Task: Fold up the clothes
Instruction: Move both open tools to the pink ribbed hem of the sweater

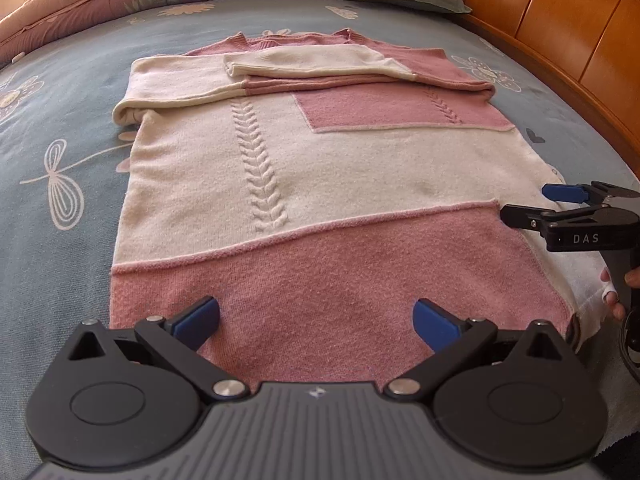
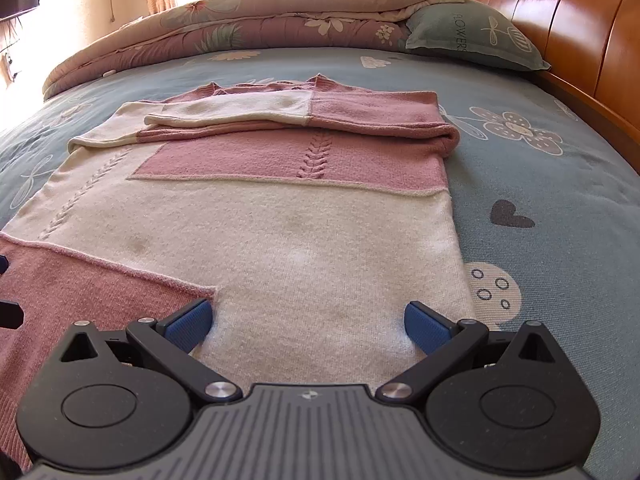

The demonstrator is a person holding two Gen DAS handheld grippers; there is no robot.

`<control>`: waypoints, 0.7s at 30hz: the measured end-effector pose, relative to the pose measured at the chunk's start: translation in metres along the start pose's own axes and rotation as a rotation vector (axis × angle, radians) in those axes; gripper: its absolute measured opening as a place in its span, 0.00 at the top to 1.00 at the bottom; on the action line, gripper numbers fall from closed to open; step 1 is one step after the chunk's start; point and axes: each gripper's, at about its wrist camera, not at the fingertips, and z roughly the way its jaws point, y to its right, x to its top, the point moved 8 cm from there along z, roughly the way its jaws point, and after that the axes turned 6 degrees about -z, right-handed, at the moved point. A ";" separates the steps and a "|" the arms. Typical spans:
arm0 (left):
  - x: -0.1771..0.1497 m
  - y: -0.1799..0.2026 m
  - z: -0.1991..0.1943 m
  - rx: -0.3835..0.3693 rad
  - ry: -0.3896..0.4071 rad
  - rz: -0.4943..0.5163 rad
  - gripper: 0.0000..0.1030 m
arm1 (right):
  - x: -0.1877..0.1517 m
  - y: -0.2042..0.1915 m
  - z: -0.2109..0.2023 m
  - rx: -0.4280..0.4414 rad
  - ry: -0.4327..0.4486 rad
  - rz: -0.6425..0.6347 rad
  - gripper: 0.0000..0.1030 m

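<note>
A: What lies under both grippers?

B: A bed (image 2: 540, 184) with a blue-grey flowered sheet, broad and bare on either side of the garment. Past it, far ahead, a rolled pink floral quilt (image 2: 248, 32) runs along the far edge, with a grey-green pillow (image 2: 476, 36) at its right end against the wooden headboard (image 2: 580, 40).

A: And the garment?

B: A pink and cream knit sweater (image 1: 320, 168) lies flat, straight ahead of both grippers, its hem nearest them and its collar farthest. Both sleeves are folded across the chest, stacked one on the other. Its side edges are straight, with open sheet beyond each.

A: Anything in the way?

B: Nothing rests on the sweater's body; only the folded sleeves sit near the collar end.

A: The left gripper (image 1: 316, 320)?

B: Jaws spread wide, holding nothing, low over the pink band at the hem, the blue pads (image 1: 200, 318) either side of bare knit.

A: The right gripper (image 2: 308, 322)?

B: Also spread and empty, over the cream corner of the hem, near the sweater's right edge. From the left wrist it shows side-on, to the right, with a hand (image 1: 614, 292) on its grip.
</note>
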 end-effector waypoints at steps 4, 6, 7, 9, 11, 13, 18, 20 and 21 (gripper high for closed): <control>-0.010 0.000 -0.005 0.016 -0.033 -0.009 0.01 | -0.003 0.000 -0.003 0.017 0.000 -0.024 0.00; -0.014 0.002 -0.006 0.045 -0.051 0.021 0.01 | -0.006 0.000 -0.007 0.033 -0.014 -0.039 0.00; -0.015 0.003 -0.006 0.060 -0.060 0.036 0.01 | -0.008 0.000 -0.009 0.041 -0.021 -0.046 0.00; -0.019 0.005 -0.006 0.083 -0.064 0.062 0.01 | -0.013 0.001 -0.015 0.052 -0.034 -0.064 0.00; -0.020 0.008 -0.007 0.097 -0.061 0.078 0.01 | -0.018 0.000 -0.022 0.060 -0.053 -0.085 0.00; -0.019 0.015 -0.012 0.076 -0.048 0.092 0.01 | -0.022 0.001 -0.031 0.073 -0.073 -0.084 0.00; -0.017 0.040 -0.012 0.032 -0.029 0.154 0.01 | -0.032 0.003 -0.052 0.061 -0.068 -0.098 0.00; -0.021 0.047 -0.007 0.022 -0.047 0.171 0.01 | -0.039 0.004 -0.052 0.044 -0.087 -0.121 0.00; -0.026 0.050 -0.002 0.021 -0.069 0.175 0.01 | -0.043 0.003 -0.052 0.046 -0.093 -0.129 0.00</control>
